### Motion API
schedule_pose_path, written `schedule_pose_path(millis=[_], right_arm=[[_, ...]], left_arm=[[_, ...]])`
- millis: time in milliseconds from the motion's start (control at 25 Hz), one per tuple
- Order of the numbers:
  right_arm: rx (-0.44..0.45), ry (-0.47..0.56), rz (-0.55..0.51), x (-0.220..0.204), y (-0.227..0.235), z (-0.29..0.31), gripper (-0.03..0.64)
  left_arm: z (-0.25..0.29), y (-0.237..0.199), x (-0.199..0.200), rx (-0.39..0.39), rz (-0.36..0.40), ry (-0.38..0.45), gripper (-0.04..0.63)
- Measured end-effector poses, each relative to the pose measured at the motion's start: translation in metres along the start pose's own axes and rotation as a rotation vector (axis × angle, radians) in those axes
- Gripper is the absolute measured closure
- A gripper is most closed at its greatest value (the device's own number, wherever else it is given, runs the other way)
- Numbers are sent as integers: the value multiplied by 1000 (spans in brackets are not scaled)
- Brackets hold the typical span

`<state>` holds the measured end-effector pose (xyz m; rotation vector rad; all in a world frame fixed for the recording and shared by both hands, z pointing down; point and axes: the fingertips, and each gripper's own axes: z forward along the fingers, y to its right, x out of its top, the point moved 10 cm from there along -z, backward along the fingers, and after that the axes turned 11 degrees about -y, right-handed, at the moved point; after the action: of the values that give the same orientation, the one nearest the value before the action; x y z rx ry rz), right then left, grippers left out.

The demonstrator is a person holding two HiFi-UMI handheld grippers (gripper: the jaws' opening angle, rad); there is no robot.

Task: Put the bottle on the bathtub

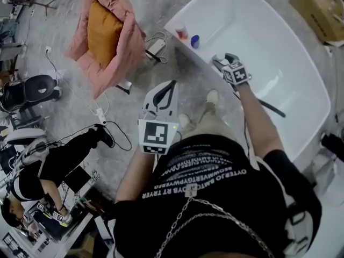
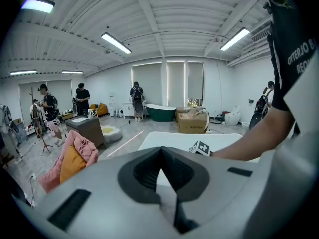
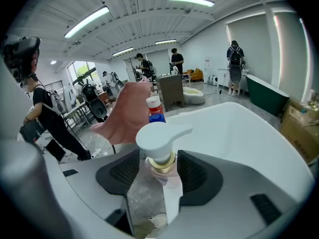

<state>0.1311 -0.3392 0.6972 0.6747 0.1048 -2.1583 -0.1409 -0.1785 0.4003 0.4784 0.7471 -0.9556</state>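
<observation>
A clear pump bottle (image 3: 158, 148) with a white pump head and gold collar sits between the jaws of my right gripper (image 3: 158, 166), which is shut on it. In the head view the right gripper (image 1: 223, 62) holds the bottle (image 1: 219, 57) at the near rim of the white bathtub (image 1: 279, 63). Two small containers stand further along that rim, one red (image 1: 181, 32) and one blue (image 1: 194, 41). My left gripper (image 1: 167, 90) hangs over the floor beside the tub, shut and holding nothing. In the left gripper view its jaws (image 2: 160, 156) meet in front of the tub (image 2: 169, 139).
A pink seat with an orange cushion (image 1: 105, 34) stands on the floor left of the tub. Cables (image 1: 80, 98) trail across the grey floor. A crouching person (image 1: 48, 165) is at lower left. A cardboard box (image 1: 322, 7) sits behind the tub.
</observation>
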Motion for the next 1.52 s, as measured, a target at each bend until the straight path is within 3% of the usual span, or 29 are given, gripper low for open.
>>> schedule_pose_path(millis=[240,360,560,680,760,880,1080,1520], right_arm=[[-8,-5,-15,-16,-16,-18,401],[-14,-1,32,-27,-33,-48,401],[-72,130,115,-44,-63,-81,410],[-136,249,135,-38,-86,-119,561],[-155,337,142,-28,-102,-149,606],[-166,452,122,-16,-123,-180,614],[-219,550,48,-4,-164,-224,615],[-235,647,-54,11,-235,-306,615]], left_arm=[[-17,-10,-8,8,-1,37,598],[-36,-15,-6,9,-12,62,598],[-38,-24,-28,-4,-50,108,598],[-50,-26,-31,-8,-49,138,598],[-61,-26,-29,-7,-32,148,598],[-71,-26,-30,-9,-11,172,598],[-93,-32,-39,-41,-40,200,598],[-112,-32,-49,-97,-8,233,598]])
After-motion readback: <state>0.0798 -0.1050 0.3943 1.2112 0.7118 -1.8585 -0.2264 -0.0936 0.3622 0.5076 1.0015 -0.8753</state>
